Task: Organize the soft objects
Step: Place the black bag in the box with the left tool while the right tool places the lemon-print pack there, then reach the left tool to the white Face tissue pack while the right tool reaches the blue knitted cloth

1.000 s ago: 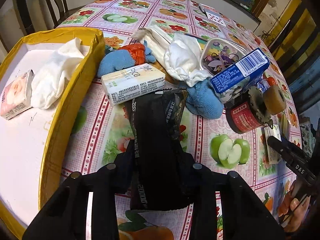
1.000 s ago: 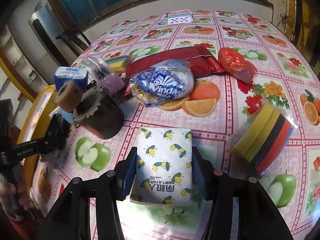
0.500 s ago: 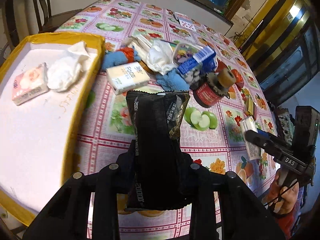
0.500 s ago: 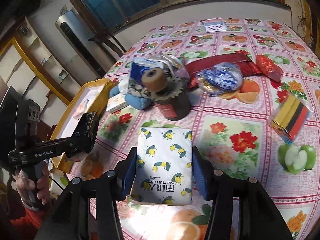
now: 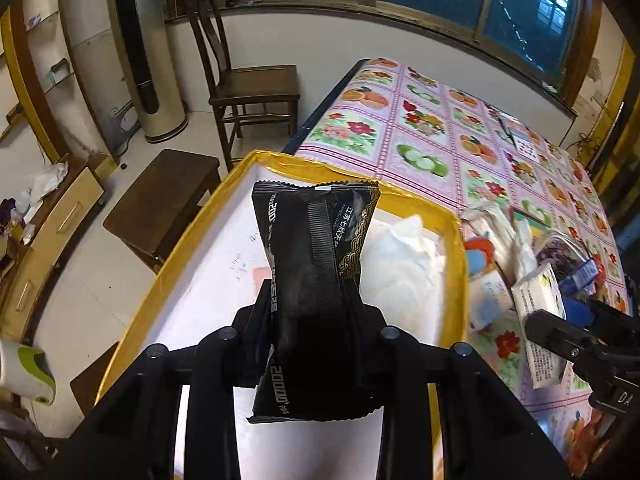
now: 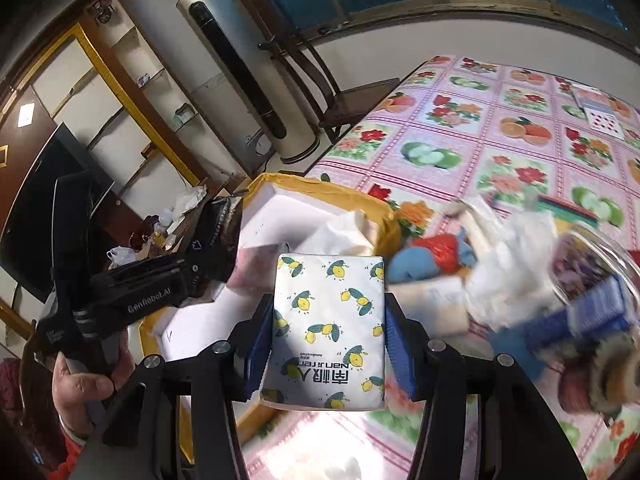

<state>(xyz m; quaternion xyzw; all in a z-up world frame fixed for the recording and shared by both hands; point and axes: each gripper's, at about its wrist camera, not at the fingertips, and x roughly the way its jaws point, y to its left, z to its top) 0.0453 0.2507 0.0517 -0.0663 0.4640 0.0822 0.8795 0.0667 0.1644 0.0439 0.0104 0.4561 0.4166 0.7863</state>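
A: Left gripper (image 5: 316, 344)?
B: Clenched on black sachet (image 5: 316, 280), centre of left wrist frame; pack pinched at the waist, held above yellow-rimmed tray (image 5: 404, 200).

A: Right gripper (image 6: 328, 344)?
B: Clenched on lemon-print tissue pack (image 6: 328, 320), centre of right wrist frame, blue pads flat on both long sides. Pack aloft near tray's near corner, not yet over its white floor.

A: Tray contents?
B: White crumpled cloth (image 5: 400, 268), centre right of left wrist frame. Pinkish item partly hidden behind sachet; identity not determinable.

A: Step in hand?
B: Judged as carry-to-tray, both packs airborne, neither deposited.

A: Remaining stock?
B: Heap of soft goods on fruit-print tablecloth (image 5: 436, 136), right of tray: blue plush, white cloth, wrapped packs. Blurred in right wrist frame.

A: Next move?
B: Probably lower sachet onto bare tray floor left of cloth, release; then bring tissue pack inward past the rim before opening. Spacing between the two tools needed.
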